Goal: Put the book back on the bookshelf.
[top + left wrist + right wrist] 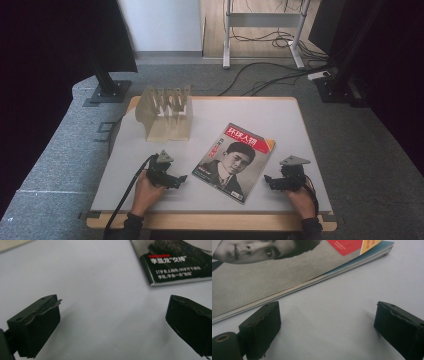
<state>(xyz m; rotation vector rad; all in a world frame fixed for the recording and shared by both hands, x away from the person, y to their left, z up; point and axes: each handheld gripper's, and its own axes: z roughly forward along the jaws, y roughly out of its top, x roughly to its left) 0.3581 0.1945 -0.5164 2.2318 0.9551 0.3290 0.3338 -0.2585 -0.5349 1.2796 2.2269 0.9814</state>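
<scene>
A magazine (234,162) lies flat and slightly skewed on the pale grey table (280,117), front cover up, between two hand-held grippers near the table's front edge. The left gripper (181,180), gripped by the person's left hand (146,192), sits low over the table just beside the magazine's lower left corner, tips pointing toward it. In the left gripper view its two black jaws stand wide apart with bare tabletop between them, holding nothing and touching nothing; the magazine's corner (175,263) lies just ahead of the far jaw. The right gripper (268,181), in the person's right hand (301,200), is near the magazine's right edge, tips aimed at it. In the right gripper view its jaws also gape wide and empty, the stacked page edges of the magazine (287,277) running just past the near jaw, close but apart from it. A slotted wooden rack (166,114) stands upright at the table's far left, well apart from both grippers.
</scene>
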